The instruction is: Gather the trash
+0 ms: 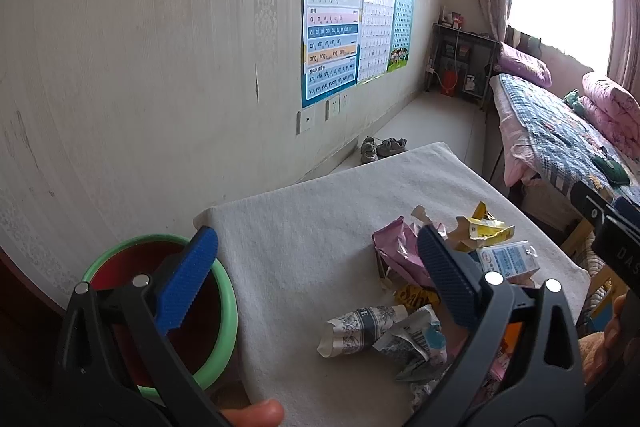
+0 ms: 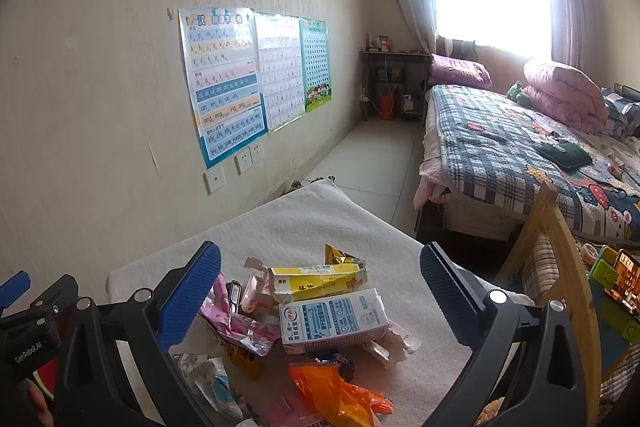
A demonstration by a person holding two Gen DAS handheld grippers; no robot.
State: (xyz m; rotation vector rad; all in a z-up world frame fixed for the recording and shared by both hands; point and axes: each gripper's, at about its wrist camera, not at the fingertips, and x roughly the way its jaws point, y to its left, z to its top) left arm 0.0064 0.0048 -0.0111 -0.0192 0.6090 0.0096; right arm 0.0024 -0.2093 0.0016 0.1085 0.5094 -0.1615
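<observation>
We judge that the collecting is just at its start: the heap of trash lies on the worktop covered with a white towel cloth (image 1: 304, 219), and nothing is grasped yet. Our left tongs (image 1: 318, 267) are spread wide and hold nothing; they hover above the worktop, one blue finger over the round red bin with a green rim (image 1: 224, 311), the other finger over the crumpled pink foil wrapper (image 1: 394, 251). The bin stands just beside the left edge of the worktop, lower than it. Our right tongs (image 2: 320, 283) are also released and empty — between their fingers we see the white and blue milk carton (image 2: 332, 319), the flattened yellow box (image 2: 316, 281) behind it and the orange plastic bag (image 2: 336, 391) in front. The next move, we think, is to lower one pair of tongs on a single piece, close on it, and carry it left to the bin — light wrappers may slip
</observation>
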